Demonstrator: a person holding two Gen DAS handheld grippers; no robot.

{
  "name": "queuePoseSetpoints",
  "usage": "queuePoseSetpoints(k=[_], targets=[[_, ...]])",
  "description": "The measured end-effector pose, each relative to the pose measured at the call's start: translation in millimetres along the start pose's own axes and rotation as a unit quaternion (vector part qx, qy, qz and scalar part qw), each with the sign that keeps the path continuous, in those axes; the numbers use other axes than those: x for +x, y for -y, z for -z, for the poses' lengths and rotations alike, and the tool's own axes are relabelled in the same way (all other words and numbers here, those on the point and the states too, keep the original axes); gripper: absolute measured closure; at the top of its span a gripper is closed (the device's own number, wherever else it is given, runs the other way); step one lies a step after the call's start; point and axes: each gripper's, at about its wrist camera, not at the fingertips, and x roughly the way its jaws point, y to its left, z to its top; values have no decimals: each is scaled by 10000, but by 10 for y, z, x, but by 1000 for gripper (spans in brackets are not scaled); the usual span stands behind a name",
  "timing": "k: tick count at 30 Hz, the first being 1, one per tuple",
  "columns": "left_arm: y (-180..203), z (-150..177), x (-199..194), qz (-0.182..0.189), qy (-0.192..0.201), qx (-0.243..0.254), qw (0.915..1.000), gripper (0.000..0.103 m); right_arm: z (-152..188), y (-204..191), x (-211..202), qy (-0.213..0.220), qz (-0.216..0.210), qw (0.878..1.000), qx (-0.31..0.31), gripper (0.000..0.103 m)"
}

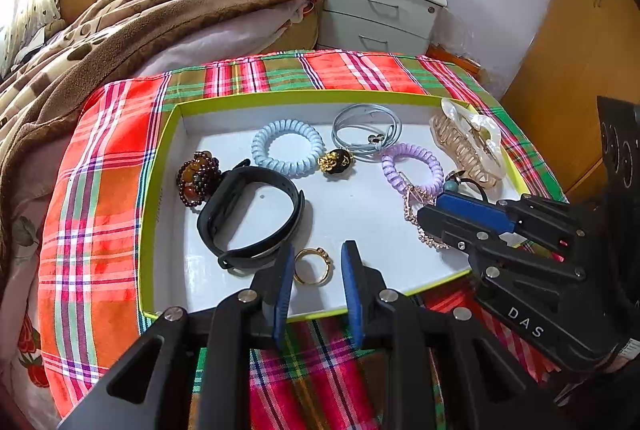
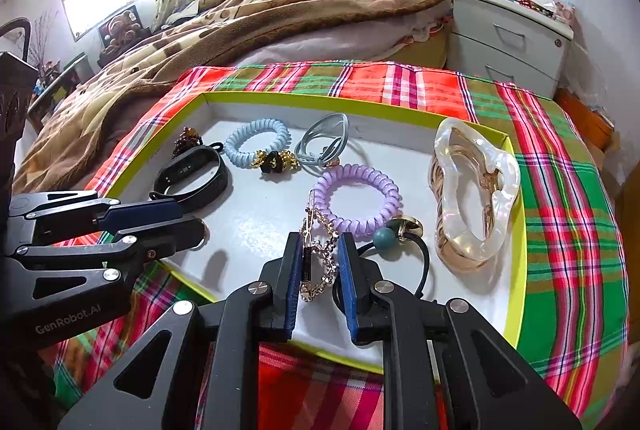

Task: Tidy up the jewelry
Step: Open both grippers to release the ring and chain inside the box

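Left wrist view: the left gripper [image 1: 314, 262] spread around the gold ring [image 1: 313, 265] in the tray [image 1: 160, 158]; the right gripper [image 2: 318, 262] spread around the chain bracelet [image 2: 320, 258].

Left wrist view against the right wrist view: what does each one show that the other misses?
Only the left wrist view shows the gold ring, lying between the open left claw fingers. Only the right wrist view shows the curtained window and the gold chain bracelet between the open right claw fingers. Both show the tray, black band, blue coil tie, purple coil tie and hair claw clip.
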Motion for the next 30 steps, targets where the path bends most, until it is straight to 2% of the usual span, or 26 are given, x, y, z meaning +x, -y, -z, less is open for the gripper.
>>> queuePoseSetpoints(k=[4,8,10,17,24,30], targets=[[4,6,-15,-19,2,-4,10000,75,5,1,-46,59,-12,10000,42,83],[11,25,-128,-75,121,-16,9999,72,6,-10,-172,225,-24,9997,137,74],[9,46,-215,-126,203,-63,9997,71,21,-49,-257,329,40,9993,159,73],[-30,171,-463,-564,438,-368,9968,69,126,-195,-519,638,258,9972,284,72],[2,325,-610,-1091,586,-402,9915,69,241,-360,-671,768,575,9950,273,70],[22,417,-687,-1118,631,-463,9906,69,327,-429,-747,838,621,9941,300,70]])
